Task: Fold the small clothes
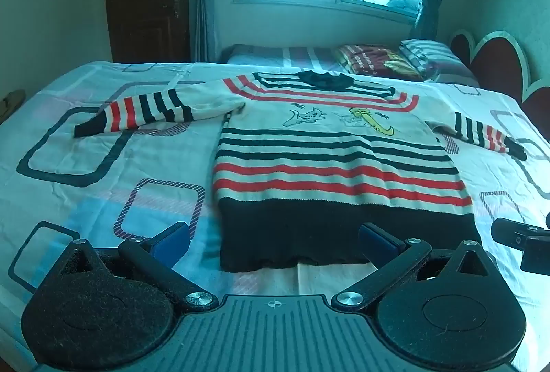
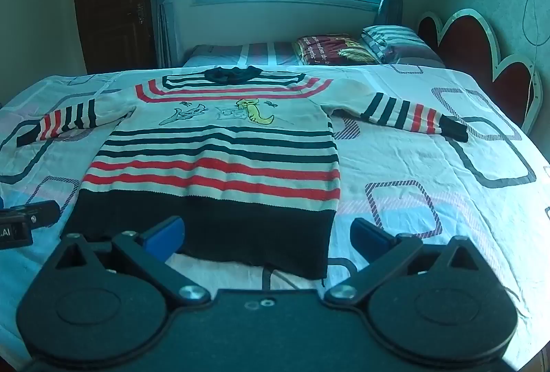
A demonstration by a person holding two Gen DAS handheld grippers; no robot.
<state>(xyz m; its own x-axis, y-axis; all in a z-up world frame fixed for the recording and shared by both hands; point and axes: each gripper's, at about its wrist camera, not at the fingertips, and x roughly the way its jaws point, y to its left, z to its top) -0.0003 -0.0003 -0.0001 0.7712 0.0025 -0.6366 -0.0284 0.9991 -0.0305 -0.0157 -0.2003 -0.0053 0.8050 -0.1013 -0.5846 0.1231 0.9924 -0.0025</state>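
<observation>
**Now we look at the sweater on the bed**

We see the striped sweater lying flat on the bed sheet, both sleeves spread out. Our left gripper hangs over its dark bottom edge, jaws wide, holding nothing. Our right gripper does the same, jaws wide and empty.

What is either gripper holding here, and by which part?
Nothing. Left gripper and right gripper are open near the sweater hem.
</observation>
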